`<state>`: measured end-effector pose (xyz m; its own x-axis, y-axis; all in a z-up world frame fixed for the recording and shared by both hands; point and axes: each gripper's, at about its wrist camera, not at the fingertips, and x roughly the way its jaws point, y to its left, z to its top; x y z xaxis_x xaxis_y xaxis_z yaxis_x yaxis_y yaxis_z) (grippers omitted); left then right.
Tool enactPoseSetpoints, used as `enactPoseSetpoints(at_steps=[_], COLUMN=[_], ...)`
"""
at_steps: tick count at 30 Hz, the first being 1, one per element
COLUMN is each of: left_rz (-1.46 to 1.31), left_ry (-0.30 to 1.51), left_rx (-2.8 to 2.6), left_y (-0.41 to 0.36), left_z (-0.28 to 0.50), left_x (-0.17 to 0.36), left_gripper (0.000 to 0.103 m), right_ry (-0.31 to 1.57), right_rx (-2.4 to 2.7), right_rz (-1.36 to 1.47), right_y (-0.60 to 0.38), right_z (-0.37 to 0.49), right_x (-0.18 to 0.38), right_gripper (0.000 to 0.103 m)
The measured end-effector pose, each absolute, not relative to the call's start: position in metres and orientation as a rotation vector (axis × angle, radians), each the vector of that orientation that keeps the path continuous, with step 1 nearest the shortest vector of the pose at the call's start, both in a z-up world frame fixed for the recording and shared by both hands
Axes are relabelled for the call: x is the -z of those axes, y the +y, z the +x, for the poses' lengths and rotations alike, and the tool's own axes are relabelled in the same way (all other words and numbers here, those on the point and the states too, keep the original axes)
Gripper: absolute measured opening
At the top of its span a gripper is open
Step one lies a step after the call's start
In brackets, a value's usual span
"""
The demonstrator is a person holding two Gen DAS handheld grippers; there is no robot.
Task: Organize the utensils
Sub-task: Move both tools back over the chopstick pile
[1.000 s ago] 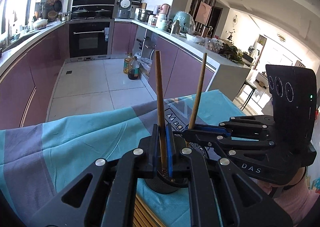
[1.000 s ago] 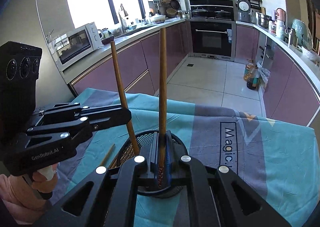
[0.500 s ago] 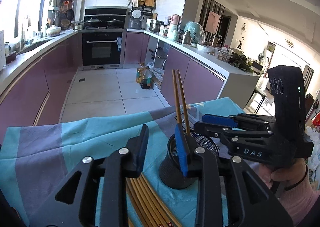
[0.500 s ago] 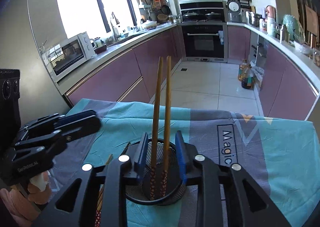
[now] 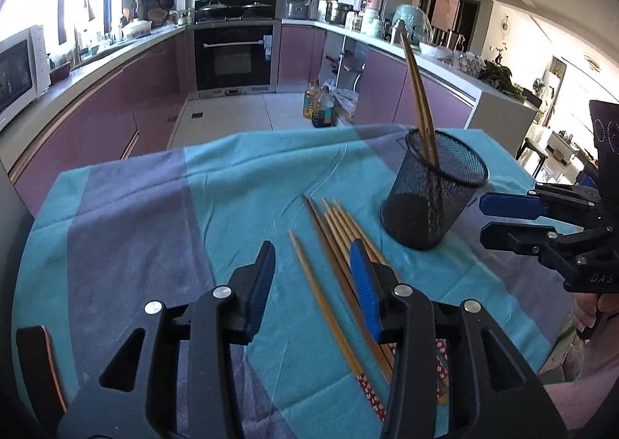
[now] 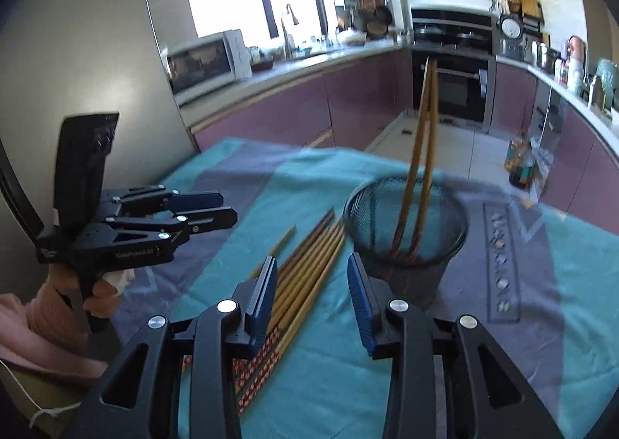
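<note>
A black mesh cup (image 5: 433,195) stands on the teal and grey cloth (image 5: 154,206) and holds two wooden chopsticks (image 5: 419,102) that lean together. It also shows in the right wrist view (image 6: 406,234), with the two chopsticks (image 6: 423,129). Several more chopsticks (image 5: 344,245) lie side by side on the cloth left of the cup, and they also show in the right wrist view (image 6: 309,268). My left gripper (image 5: 313,268) is open and empty above the loose chopsticks. My right gripper (image 6: 311,286) is open and empty, just in front of the cup.
The cloth covers a table with its far edge toward the kitchen floor. Purple cabinets, an oven (image 5: 232,59) and a microwave (image 6: 205,59) line the walls. Oil bottles (image 5: 319,106) stand on the floor.
Both grippers have opened and let their chopsticks drop into the cup, then drawn back and down. The loose chopsticks on the cloth have come into view.
</note>
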<state>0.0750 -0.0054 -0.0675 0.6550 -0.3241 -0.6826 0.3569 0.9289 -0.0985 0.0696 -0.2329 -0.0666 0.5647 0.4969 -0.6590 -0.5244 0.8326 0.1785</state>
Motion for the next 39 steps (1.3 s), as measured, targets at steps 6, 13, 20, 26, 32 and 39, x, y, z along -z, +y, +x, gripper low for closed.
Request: enactPoseSetpoints(at_steps=[6,13,20,26,32,39], left_rz=[0.046,0.058,0.061,0.072,0.063,0.069], left_ry=[0.865,0.91,0.933,0.935,0.947,0.947], left_rx=[0.392,0.377,0.365,0.359,0.37,0.356], left_y=[-0.014,-0.019,-0.022,-0.024,-0.023,-0.031], left_z=[0.063,0.064,0.072,0.075,0.077,0.088], left_x=[0.109,0.122,0.128,0.13,0.13,0.132], left_gripper=[0.04,0.039,0.038,0.034,0.031,0.025], right_ry=[0.864,0.907,0.911,0.919,0.929,0.921], right_rx=[-0.56,-0.532,-0.499,-0.476,-0.454,-0.435], right_rz=[-0.06,-0.072,-0.099,-0.116,-0.138,-0.103], right_y=[-0.212,-0.2,-0.193,-0.193,-0.189,-0.186], right_z=[0.076,0.079,0.085,0.086,0.088,0.096], right_x=[0.106,0.123,0.129,0.131,0.134,0.135], right_gripper=[0.035,0.033,0.033,0.028,0.024,0.014])
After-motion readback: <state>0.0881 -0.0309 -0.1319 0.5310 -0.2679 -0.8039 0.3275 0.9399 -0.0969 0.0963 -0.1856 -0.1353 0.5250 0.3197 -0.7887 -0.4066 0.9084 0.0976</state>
